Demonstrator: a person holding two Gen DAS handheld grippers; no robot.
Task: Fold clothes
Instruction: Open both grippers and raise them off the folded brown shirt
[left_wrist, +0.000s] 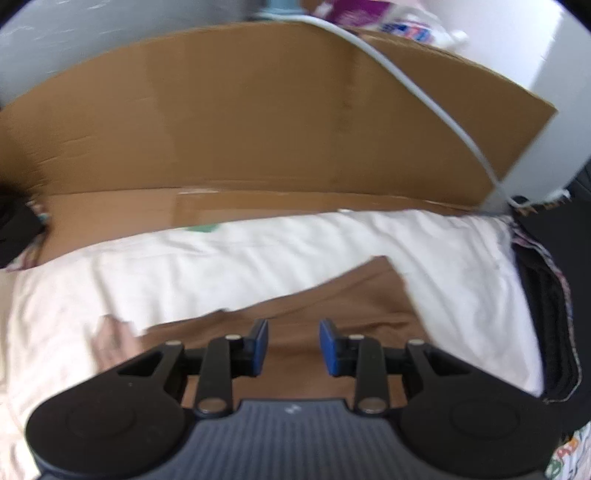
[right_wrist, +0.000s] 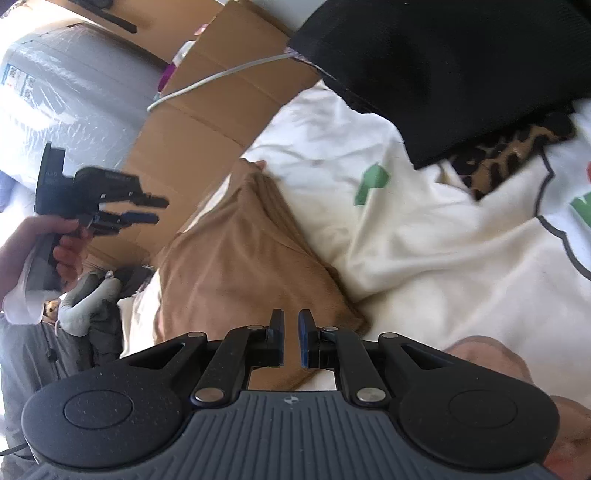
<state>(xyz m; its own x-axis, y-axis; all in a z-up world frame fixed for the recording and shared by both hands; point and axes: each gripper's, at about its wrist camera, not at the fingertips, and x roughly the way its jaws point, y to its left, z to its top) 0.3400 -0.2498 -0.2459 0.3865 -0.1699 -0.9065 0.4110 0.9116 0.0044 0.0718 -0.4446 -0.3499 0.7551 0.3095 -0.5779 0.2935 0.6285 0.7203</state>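
White bedding (left_wrist: 258, 254) covers the work surface, with a flattened cardboard sheet (left_wrist: 258, 122) standing along its far edge at 12 o'clock in the left wrist view; a white cable (left_wrist: 424, 92) drapes across the cardboard toward 2 o'clock. Brown garment (left_wrist: 332, 295) lies flat on the bedding, directly under and ahead of the left gripper (left_wrist: 293, 347). Left gripper: jaws wide apart, nothing between the blue pads, garment visible through the gap. Frame is motion-blurred.

Right wrist view: same brown garment (right_wrist: 243, 251) runs from 6 o'clock up toward 11 o'clock, creased lengthwise. Right gripper (right_wrist: 291, 339): jaws nearly closed, narrow gap remaining; cannot tell whether any fabric is caught. Left gripper (right_wrist: 147, 210) appears at 9 o'clock, held in a hand (right_wrist: 55, 247), off the cloth. Black fabric (right_wrist: 461, 74) sits at 1 o'clock over a leopard-print piece (right_wrist: 509, 155).
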